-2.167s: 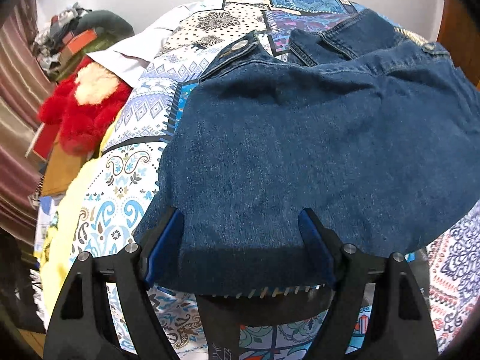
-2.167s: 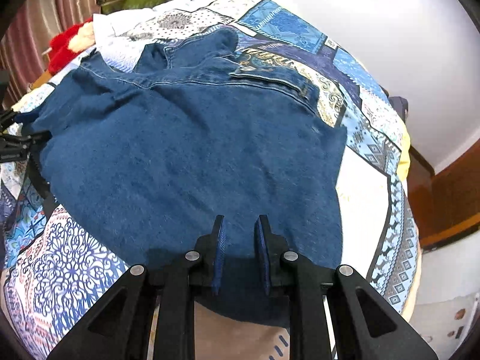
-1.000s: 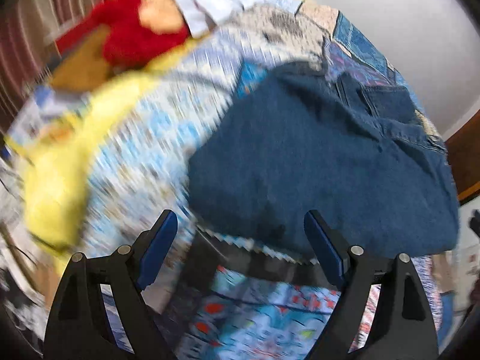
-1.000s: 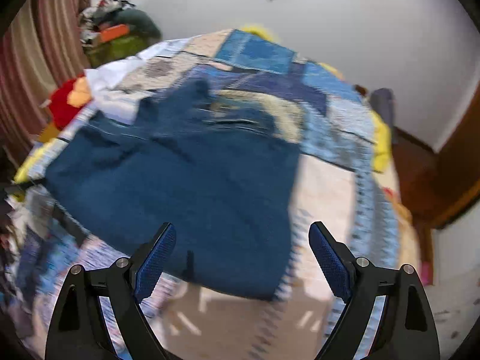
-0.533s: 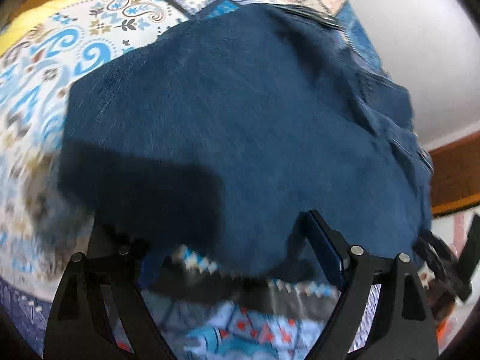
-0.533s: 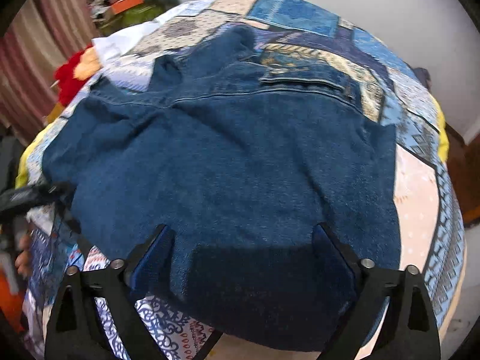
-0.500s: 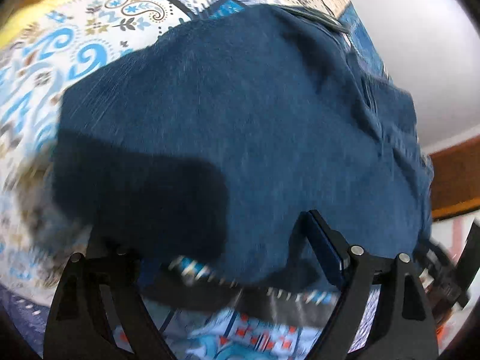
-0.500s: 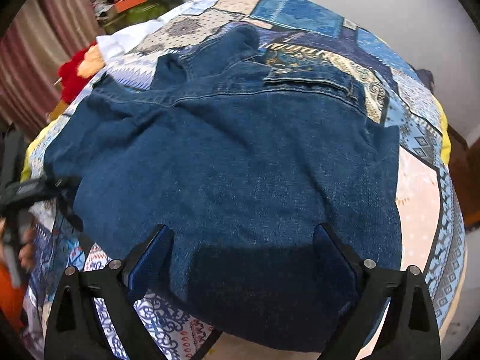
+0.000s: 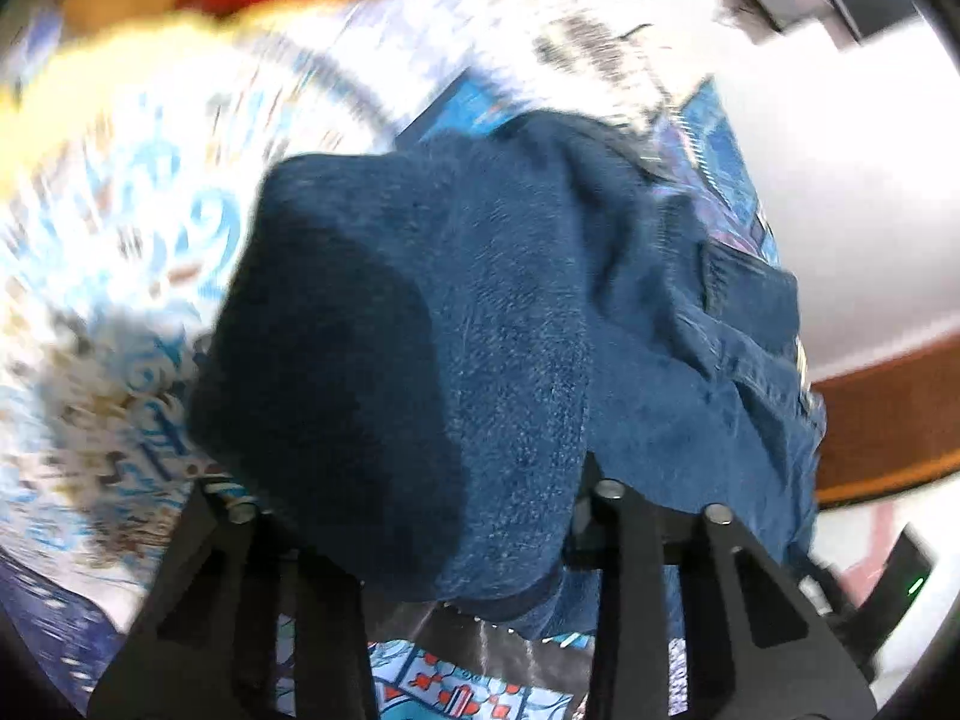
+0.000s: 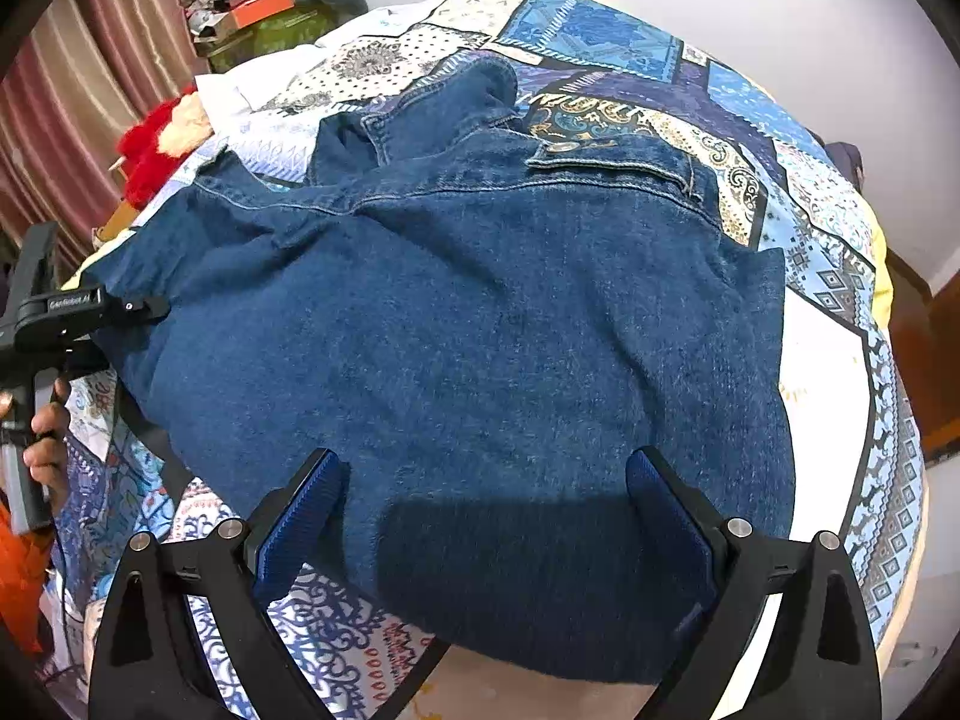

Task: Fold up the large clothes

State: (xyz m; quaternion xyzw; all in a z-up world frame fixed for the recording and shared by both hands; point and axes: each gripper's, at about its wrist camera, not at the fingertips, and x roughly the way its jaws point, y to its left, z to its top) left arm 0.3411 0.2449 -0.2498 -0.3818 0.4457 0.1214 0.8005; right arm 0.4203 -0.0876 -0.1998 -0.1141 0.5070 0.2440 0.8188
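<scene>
The dark blue denim jacket (image 10: 480,330) lies spread on the patterned patchwork bedspread (image 10: 840,360). It looks heavy and stiff-seamed; grip its thick hem. The right gripper (image 10: 480,534) gapes wide, holding nothing. The left gripper (image 9: 414,516) is cloth-covered; I cannot tell its state.

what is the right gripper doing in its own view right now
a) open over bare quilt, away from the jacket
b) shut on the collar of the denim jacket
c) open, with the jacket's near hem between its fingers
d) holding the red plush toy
c: the right gripper stands wide open, its blue pads apart on either side of the near hem of the denim jacket.
</scene>
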